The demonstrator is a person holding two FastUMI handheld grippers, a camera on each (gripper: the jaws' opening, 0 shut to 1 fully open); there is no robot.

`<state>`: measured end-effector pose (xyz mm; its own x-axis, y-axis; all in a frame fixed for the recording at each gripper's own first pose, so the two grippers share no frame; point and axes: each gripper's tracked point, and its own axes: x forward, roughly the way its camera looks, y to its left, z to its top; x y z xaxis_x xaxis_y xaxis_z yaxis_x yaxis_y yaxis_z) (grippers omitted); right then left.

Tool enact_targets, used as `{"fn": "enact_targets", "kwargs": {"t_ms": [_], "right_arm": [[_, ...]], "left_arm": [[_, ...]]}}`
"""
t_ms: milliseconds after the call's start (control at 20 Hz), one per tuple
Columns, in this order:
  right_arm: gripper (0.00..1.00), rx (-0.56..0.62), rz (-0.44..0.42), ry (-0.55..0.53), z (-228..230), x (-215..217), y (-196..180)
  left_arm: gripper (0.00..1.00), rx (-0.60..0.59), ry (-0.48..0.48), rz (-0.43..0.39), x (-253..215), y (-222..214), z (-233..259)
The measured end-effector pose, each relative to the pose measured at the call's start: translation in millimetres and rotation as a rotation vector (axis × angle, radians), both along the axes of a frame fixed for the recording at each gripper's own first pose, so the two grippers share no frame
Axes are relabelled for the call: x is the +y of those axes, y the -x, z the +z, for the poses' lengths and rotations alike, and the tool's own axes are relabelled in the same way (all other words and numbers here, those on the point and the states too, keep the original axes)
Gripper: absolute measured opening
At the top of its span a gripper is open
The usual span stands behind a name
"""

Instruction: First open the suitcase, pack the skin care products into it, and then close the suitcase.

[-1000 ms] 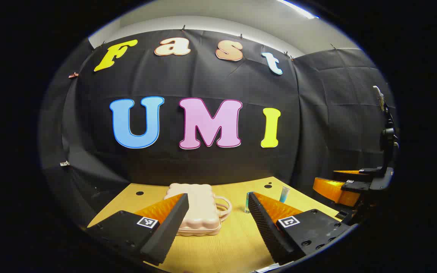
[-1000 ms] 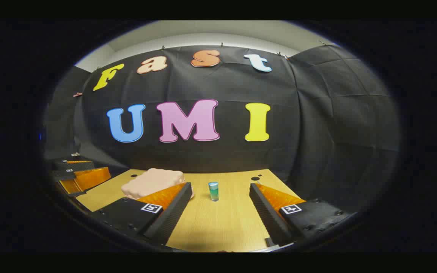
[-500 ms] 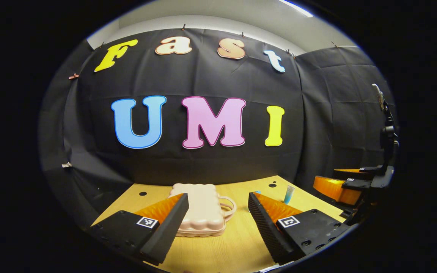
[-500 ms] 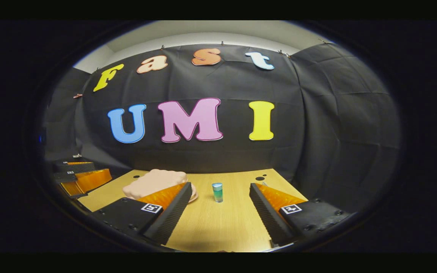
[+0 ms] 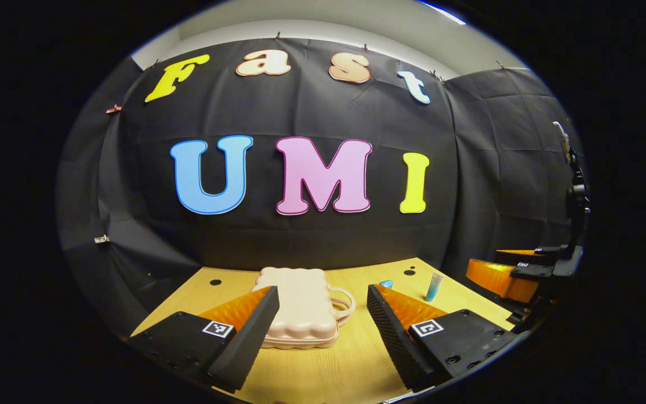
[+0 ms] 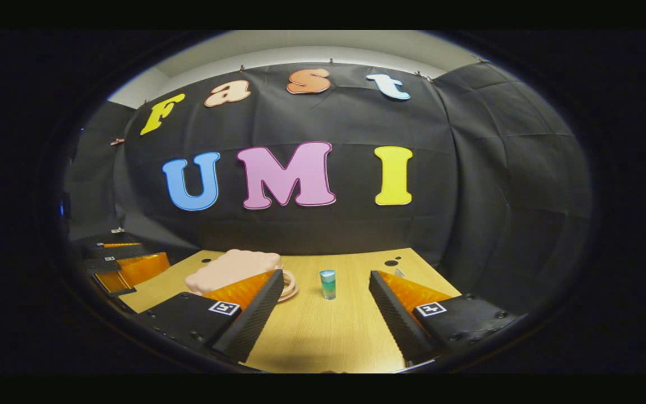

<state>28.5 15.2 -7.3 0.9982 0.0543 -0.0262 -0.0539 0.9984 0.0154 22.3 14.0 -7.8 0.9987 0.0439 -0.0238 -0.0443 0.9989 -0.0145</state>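
On the table [image 5: 351, 365], the suitcase [image 5: 300, 306] lies closed beside a bottle [image 6: 328, 284].

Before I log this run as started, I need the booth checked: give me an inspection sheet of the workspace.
Surface: wooden table, a few dark holes near its far edge.
Job's things: pink suitcase closed, lying flat, handle toward the bottle; blue-green bottle upright; small blue tube near the table's right edge.
Clutter: nothing seen.
Grippers: left gripper open, empty; right gripper open, empty.
Cables: nothing seen.
Surroundings: black cloth wall.
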Motion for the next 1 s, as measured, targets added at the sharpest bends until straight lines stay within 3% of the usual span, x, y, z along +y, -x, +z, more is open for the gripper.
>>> {"fn": "enact_targets", "kwargs": {"t_ms": [300,600,850,1000], "right_arm": [[0.97,0.017,-0.007,0.025,-7.8,-7.1,-3.3],[0.97,0.047,-0.021,0.034,-23.1,-31.0,-12.8],[0.97,0.072,-0.005,0.122,-47.9,-50.2,-33.0],[0.97,0.117,0.018,0.099,-63.9,-54.2,-49.0]], "left_arm": [[0.99,0.081,-0.002,-0.020,-18.1,-47.8,-17.5],[0.98,0.172,0.012,-0.036,-45.0,-127.8,-47.2],[0.98,0.307,0.060,-0.051,-66.9,-201.4,-98.9],[0.98,0.384,0.083,-0.052,-76.9,-242.2,-131.2]]}}
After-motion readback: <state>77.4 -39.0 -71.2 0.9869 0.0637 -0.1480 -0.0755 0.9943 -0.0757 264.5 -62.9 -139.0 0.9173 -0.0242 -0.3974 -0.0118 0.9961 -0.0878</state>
